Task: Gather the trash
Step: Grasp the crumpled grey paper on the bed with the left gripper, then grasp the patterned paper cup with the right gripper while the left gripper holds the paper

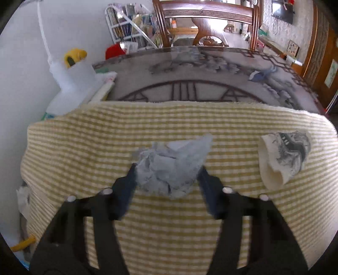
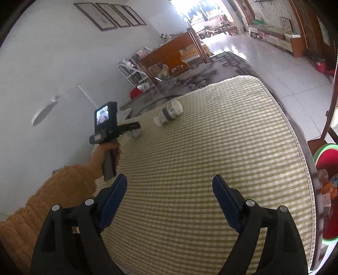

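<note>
- A white-walled room with pale glossy floor tiles; a table draped in a ribbed, yellow-and-cream striped cloth (image 1: 169, 232) fills the lower half of both views, its soft hemmed edge curving across the frame.
- Beyond the cloth, in the upper middle of the left wrist view, lies a smooth grey tabletop (image 1: 190, 69) with dark lattice print, and behind it a polished wooden chair (image 1: 207, 17).
- The left gripper (image 1: 166, 169) sits at centre frame, its dark blue pads pressing both sides of a crumpled, soft pale-grey tissue wad (image 1: 171, 165) resting on the cloth.
- A paper cup (image 1: 283, 156), cylindrical with inky black print, lies on its side at the right of that view, well apart from the wad.
- The right gripper (image 2: 169, 186), low in its own view, has its jaws spread wide over bare cloth with nothing between them.
- At that view's left, a hand (image 2: 105, 152) in a fuzzy orange sleeve (image 2: 52, 201) grips the other tool's handle.
</note>
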{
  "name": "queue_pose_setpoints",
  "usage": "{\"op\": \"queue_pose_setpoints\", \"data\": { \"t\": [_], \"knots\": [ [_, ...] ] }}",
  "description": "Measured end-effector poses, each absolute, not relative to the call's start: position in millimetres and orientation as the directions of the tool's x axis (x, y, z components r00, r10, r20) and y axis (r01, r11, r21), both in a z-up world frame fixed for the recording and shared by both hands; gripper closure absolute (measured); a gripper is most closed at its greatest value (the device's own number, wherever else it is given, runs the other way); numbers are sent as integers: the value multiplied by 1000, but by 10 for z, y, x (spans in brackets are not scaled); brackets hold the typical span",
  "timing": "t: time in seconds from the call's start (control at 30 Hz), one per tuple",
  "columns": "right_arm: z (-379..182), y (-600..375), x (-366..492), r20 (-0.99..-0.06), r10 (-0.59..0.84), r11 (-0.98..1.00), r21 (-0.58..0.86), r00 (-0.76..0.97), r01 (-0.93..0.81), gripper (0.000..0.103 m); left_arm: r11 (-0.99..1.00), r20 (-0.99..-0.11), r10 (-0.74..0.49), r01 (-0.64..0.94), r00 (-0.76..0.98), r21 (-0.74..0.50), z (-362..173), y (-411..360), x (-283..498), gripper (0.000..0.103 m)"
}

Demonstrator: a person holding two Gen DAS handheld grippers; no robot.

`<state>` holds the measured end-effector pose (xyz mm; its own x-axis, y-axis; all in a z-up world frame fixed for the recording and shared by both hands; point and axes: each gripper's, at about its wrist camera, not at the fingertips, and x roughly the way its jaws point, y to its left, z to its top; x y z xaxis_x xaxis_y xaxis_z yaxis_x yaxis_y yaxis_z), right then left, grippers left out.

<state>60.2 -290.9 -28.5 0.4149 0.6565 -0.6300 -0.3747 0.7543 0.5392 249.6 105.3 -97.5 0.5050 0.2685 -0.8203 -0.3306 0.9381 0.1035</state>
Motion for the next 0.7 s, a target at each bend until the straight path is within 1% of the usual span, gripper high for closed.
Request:
{"op": "queue_pose_setpoints", "data": {
  "t": [0.07,0.17,0.23,0.3,0.33,0.4,0.5,0.63,0.7],
  "knots": [
    [-327,-2828,702,-652,655,754,523,382,-398,22,947,-821,201,-321,535,23,-889,985,2282,57],
    [-436,-2581,968,-703,651,747,523,287,-410,22,950,-814,117,-302,569,-74,-710,902,1752,57],
    [-437,-2393,1182,-715,642,751,512,279,-417,22,948,-803,73,-291,591,-128,-599,798,1333,57],
    [-362,-2100,1410,-736,578,793,403,353,-456,21,946,-788,53,-283,614,-157,-547,710,995,57],
    [-328,-1895,1544,-742,548,802,335,387,-494,16,944,-782,41,-281,622,-174,-525,674,858,57],
    [-340,-1616,1747,-745,515,809,259,423,-528,12,923,-757,-5,-288,654,-254,-498,653,621,57],
    [-565,-1162,2176,-773,456,822,176,440,-541,11,904,-735,-62,-274,675,-327,-494,663,614,57],
    [-863,-817,2556,-811,406,839,148,422,-523,11,907,-723,-51,-271,689,-323,-435,696,653,56],
    [-951,-701,2674,-820,391,844,140,417,-517,11,892,-719,-74,-275,691,-357,-438,747,644,56]
  ]
}}
